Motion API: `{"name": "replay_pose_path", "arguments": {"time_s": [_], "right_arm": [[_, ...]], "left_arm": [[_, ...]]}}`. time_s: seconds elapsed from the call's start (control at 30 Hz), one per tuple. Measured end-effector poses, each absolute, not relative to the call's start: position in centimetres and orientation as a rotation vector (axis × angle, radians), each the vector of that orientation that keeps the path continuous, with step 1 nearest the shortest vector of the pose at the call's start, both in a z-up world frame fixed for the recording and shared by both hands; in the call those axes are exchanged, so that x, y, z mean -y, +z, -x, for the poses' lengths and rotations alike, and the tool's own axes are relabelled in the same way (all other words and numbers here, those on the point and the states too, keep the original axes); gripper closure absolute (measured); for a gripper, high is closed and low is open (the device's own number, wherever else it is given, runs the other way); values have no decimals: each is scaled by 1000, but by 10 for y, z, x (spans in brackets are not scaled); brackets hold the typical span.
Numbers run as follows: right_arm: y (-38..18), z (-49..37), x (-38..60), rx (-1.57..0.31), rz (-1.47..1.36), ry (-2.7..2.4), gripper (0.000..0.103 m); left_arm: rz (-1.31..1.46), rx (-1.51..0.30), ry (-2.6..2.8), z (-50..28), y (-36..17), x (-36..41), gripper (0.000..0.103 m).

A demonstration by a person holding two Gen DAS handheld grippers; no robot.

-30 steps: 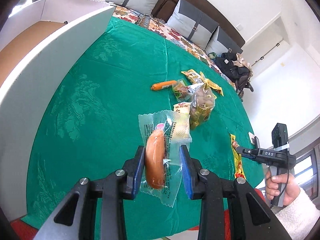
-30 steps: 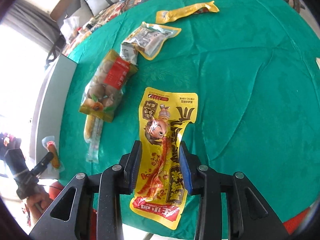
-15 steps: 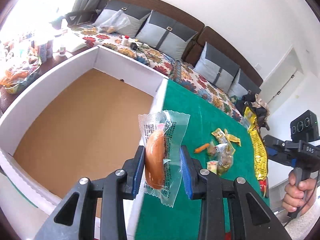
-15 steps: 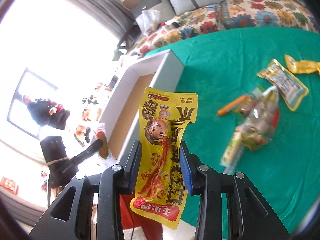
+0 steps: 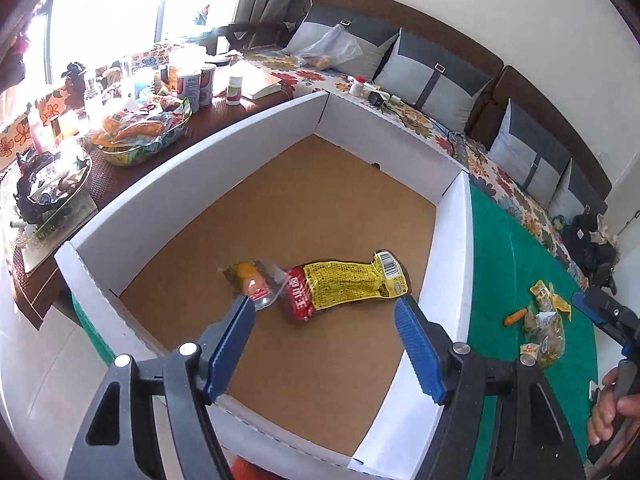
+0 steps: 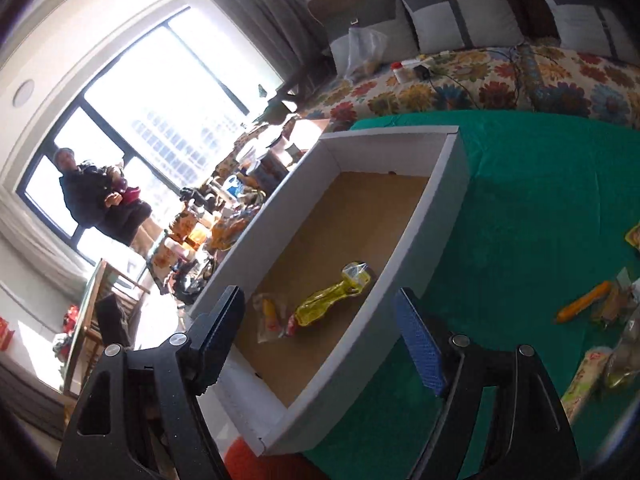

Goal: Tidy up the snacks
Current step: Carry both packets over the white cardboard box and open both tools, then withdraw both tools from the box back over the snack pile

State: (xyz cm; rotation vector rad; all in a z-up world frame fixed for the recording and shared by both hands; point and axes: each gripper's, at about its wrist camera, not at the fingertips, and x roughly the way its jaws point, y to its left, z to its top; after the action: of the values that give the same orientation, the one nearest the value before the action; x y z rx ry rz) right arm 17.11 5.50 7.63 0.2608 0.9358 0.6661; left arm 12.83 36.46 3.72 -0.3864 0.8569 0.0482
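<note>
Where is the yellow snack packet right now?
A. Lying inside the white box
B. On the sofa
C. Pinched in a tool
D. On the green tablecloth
A: the yellow snack packet lies flat on the brown floor of the white box, beside the sausage packet, with neither tool touching it.

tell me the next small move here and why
Probably swing both grippers back toward the pile on the green cloth. The sausage pack and yellow pack already lie on the box floor, and the jaws of the left gripper and right gripper are opening with nothing between them.
</note>
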Motion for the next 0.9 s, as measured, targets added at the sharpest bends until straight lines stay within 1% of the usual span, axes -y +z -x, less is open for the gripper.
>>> {"name": "replay_pose_path", "arguments": {"time_s": [0.07,0.13,0.23,0.3,0.4,0.43,0.47,0.5,0.6,0.77,0.9], "right_arm": [[51,-154,-14,-907,-113,587,23],[26,-140,21,-910,19,505,23],[-8,-126,60,-972,82,439,23],[-26,-124,70,-1009,107,402,23],[-60,-144,73,-1067,243,263,25],[-66,-156,83,-1084,246,194,26],[-70,-170,99,-1095,205,138,24],[-70,-179,119,-1092,141,77,27],[-59,-187,169,-1057,-5,-37,26],[-49,-170,200,-1051,-12,39,24],[-65,-141,213,-1067,2,67,24]], "left_arm": [[378,-851,-34,-129,45,-329,30],[353,-841,-111,-129,49,-291,22],[302,-854,-225,-130,50,-226,22],[268,-891,-291,-131,42,-183,22],[205,-958,-359,-127,23,-127,22],[181,-977,-380,-124,16,-112,22],[150,-1000,-392,-119,10,-97,22],[118,-1021,-402,-116,3,-86,22],[13,-1066,-419,-108,-19,-64,22],[-11,-1138,-390,-126,-55,-56,22],[-63,-1145,-387,-145,-74,-48,21]]}}
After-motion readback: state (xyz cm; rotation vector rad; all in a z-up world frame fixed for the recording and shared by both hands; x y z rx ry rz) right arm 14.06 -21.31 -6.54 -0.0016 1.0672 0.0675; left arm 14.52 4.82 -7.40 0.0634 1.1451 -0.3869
